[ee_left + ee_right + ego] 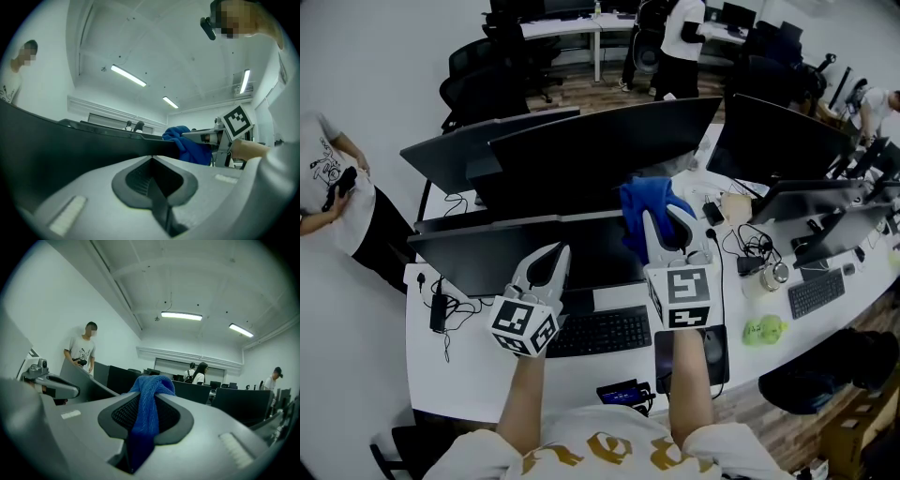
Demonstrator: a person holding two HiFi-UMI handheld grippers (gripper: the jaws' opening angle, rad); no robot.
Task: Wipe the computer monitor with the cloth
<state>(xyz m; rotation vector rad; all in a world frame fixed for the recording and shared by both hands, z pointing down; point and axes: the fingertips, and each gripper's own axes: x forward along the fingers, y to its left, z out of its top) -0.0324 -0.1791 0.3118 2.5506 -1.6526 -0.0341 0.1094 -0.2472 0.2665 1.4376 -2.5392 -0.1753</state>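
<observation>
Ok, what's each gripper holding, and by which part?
The right gripper is shut on the cloth, pinching a bunched fold; the rest spills past its tips. The left gripper is shut, empty.

It was an open-plan office. A long white desk (478, 375) carried rows of dark monitors (600, 150), keyboards (598, 332) and tangled cables (750, 246). Black swivel chairs (483, 89) stood behind it, people (680, 42) worked at further workstations, and strip lights (181, 315) ran across the white ceiling (197, 277).
</observation>
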